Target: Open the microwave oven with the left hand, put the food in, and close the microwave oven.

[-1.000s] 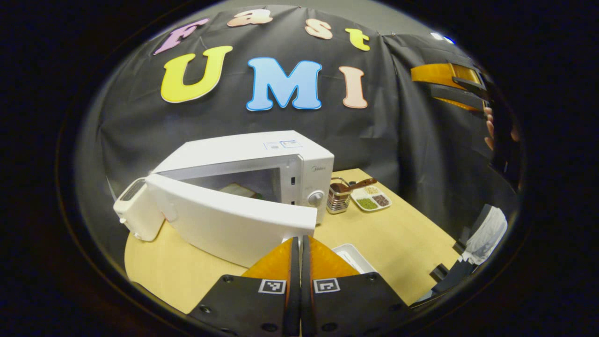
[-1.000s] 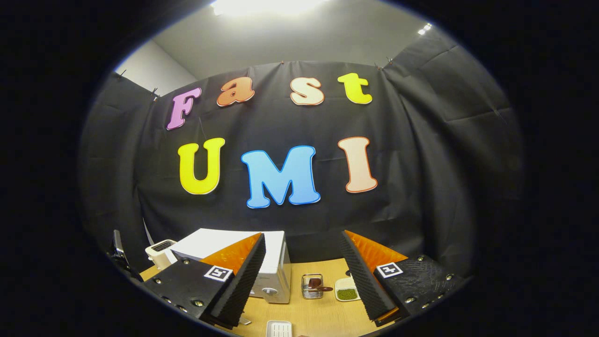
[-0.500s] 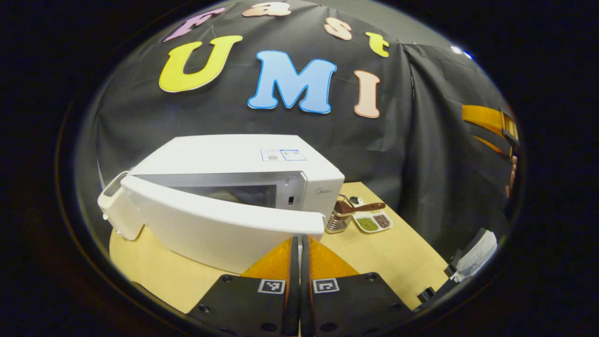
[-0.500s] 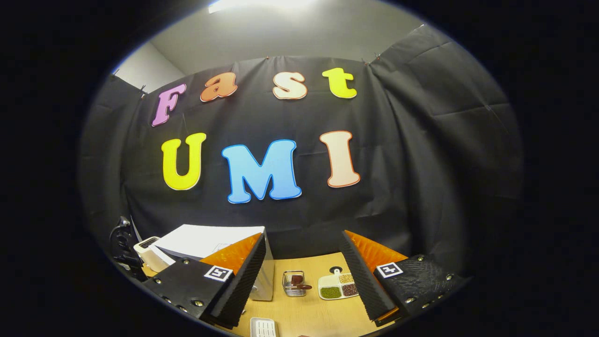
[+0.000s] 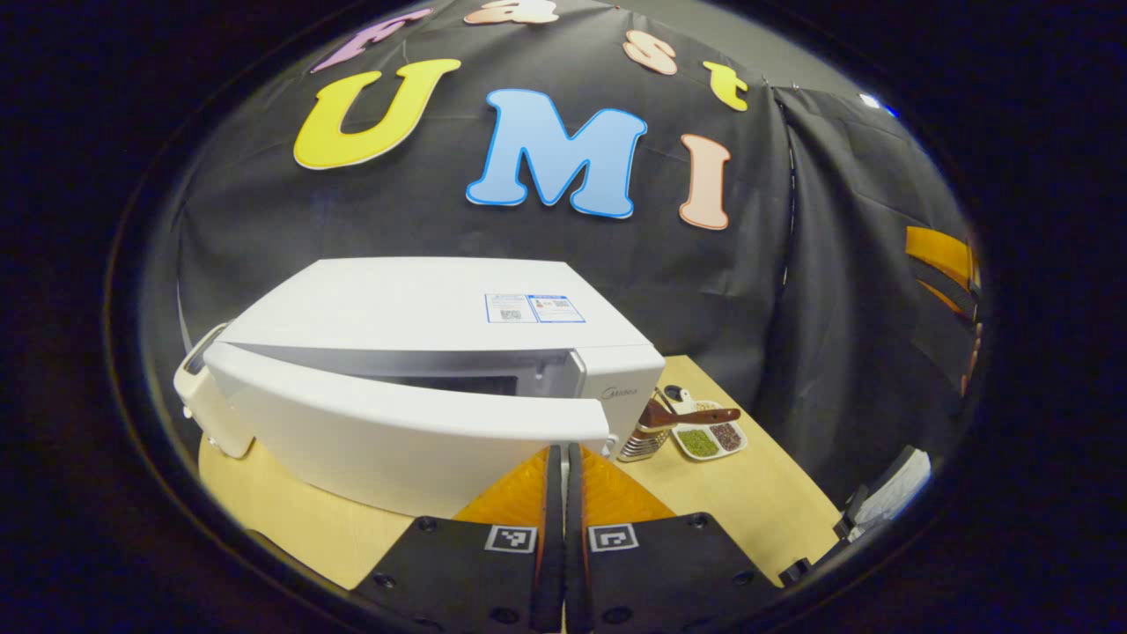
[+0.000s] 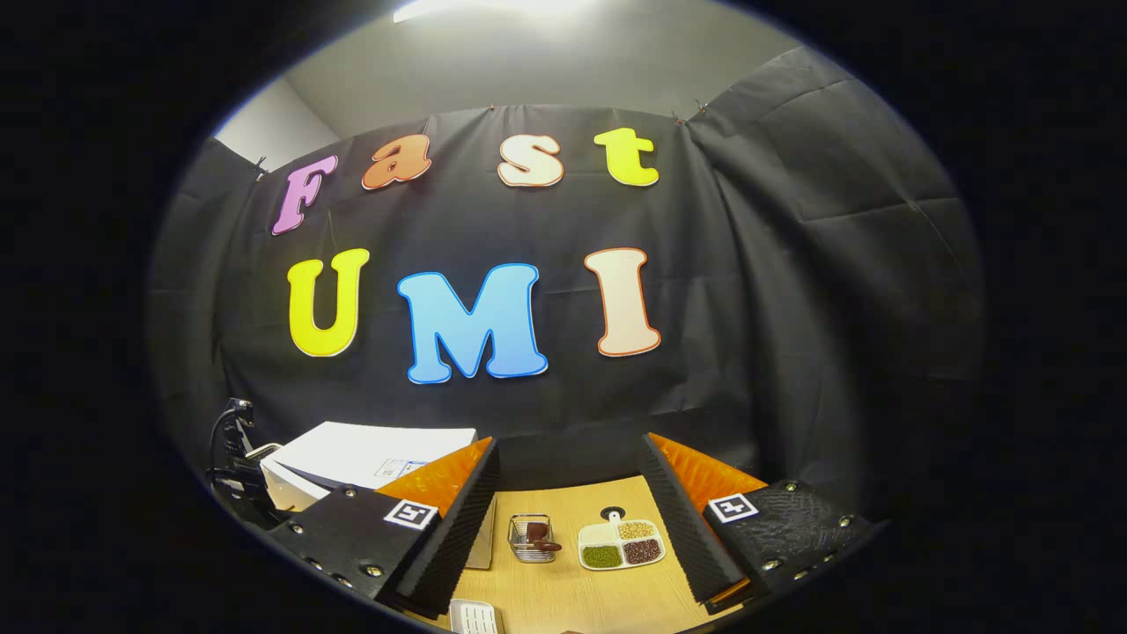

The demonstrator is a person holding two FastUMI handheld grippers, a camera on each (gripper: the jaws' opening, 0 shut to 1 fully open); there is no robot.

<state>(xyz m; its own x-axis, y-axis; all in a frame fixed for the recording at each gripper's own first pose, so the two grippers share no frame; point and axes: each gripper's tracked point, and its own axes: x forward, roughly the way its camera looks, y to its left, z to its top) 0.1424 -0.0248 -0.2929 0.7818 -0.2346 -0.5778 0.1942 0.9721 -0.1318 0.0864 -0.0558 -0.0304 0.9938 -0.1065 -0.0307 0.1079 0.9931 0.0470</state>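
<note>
Door's (image 5: 414,440) swung a lot closer to shut than a second ago, just a thin gap left along the microwave (image 5: 440,352) front. We've got our left gripper (image 5: 559,453) pinched closed on nothing, tips right up against the door's free edge, which sits straight ahead and a bit left. Our right gripper (image 6: 568,493) hangs wide open, held high; between its fingers, farther off, we see a metal basket (image 6: 531,539) and a divided dish (image 6: 621,544) on the table (image 6: 572,599).

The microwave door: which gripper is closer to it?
Left. The left gripper sits shut, right at the microwave door edge; the right gripper hangs open, off to the microwave's side.
</note>
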